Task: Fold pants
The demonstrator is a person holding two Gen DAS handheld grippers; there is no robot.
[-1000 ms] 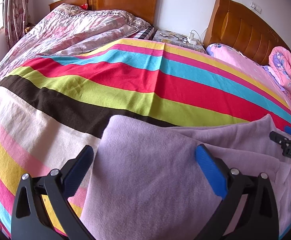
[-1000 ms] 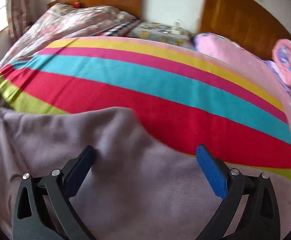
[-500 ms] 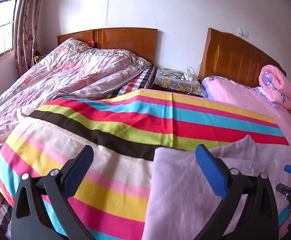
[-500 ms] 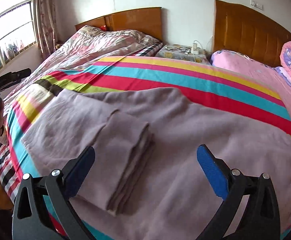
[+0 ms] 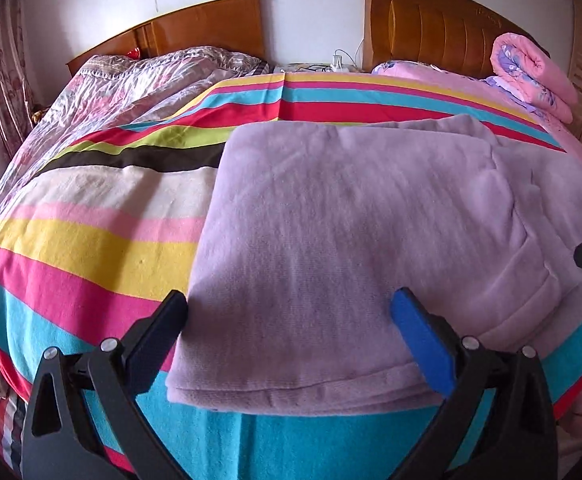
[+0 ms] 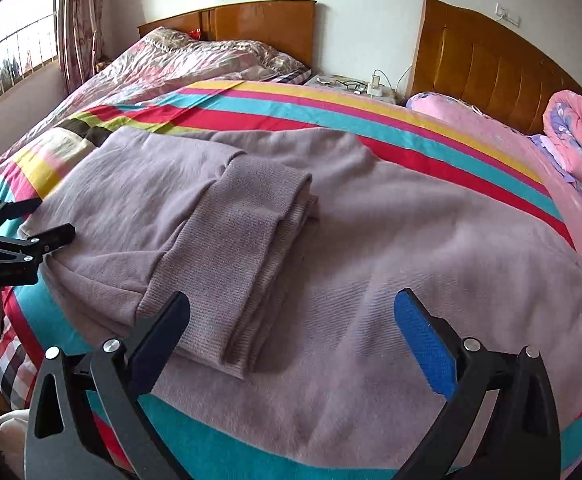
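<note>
Risk ahead: ribbed cuffs [image 6: 247,248] lying loose on top may slide off if the next fold drags the soft fleece. Pants [image 5: 343,240] lie folded on striped bed cover [image 5: 91,240], just beyond both claws; left claw [image 5: 291,332] and right claw [image 6: 291,332] hang agape, gripping nothing.

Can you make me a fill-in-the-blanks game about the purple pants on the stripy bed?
1. The purple pants lie on a ____ blanket.
2. Both tools, left tool and right tool, are ____, holding nothing.
3. The ribbed cuffs lie ____ the pants.
4. The rolled quilt is mostly ____.

Missing words: striped; open; on top of; pink
</note>
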